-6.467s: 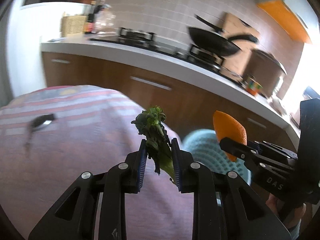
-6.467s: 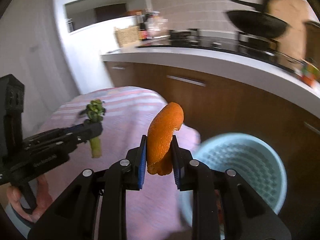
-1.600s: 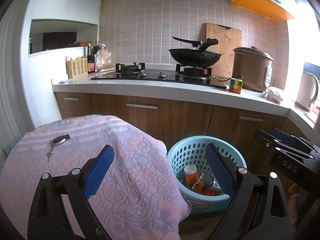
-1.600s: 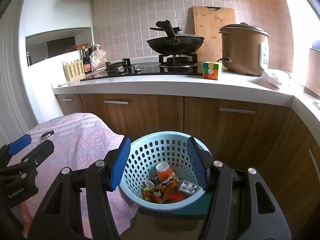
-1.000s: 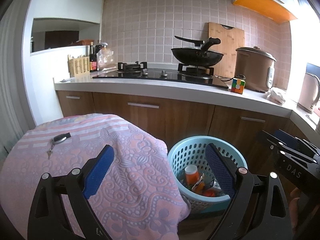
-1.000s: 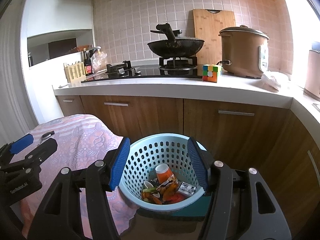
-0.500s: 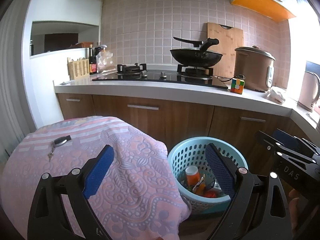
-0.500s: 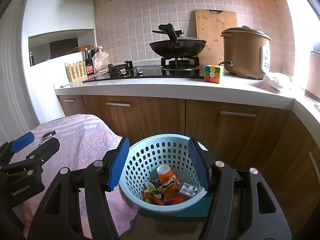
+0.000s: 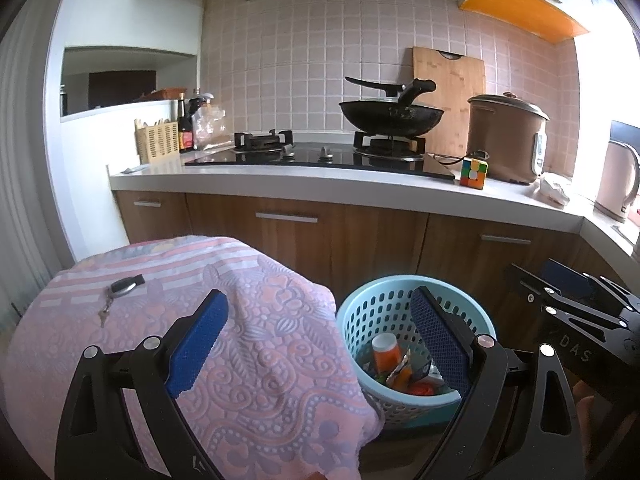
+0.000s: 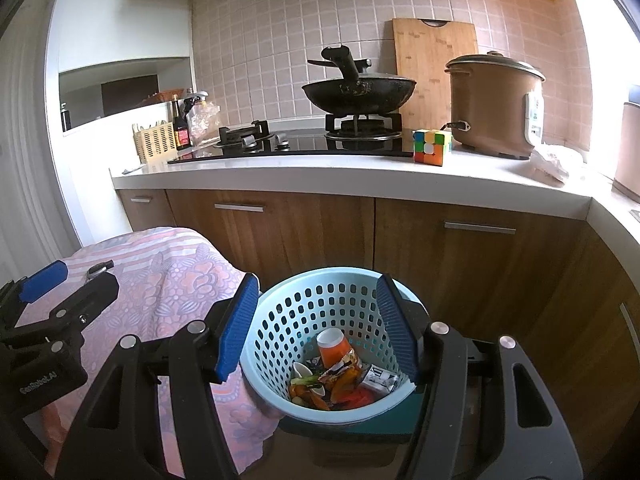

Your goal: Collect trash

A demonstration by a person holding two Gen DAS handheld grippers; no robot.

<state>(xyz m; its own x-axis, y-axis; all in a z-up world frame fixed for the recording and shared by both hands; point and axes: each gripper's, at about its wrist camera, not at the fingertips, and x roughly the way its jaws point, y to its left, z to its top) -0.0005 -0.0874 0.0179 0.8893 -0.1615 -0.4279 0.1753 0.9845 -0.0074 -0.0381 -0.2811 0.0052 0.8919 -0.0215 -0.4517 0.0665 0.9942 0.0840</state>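
The right gripper [image 10: 316,328] is spread wide with nothing between its blue pads, hovering over the blue basket [image 10: 280,320]. The left gripper [image 9: 320,340] is likewise released and empty, above the edge of the table covered with a pink cloth [image 9: 256,360], the basket [image 9: 372,312] just beside it. The trash [image 10: 340,376] lies in the bottom of the basket: an orange cup, wrappers and peel. A key [image 9: 124,286] rests on the cloth. Behind, wooden cabinets carry a counter [image 10: 360,176] with a stove and wok.
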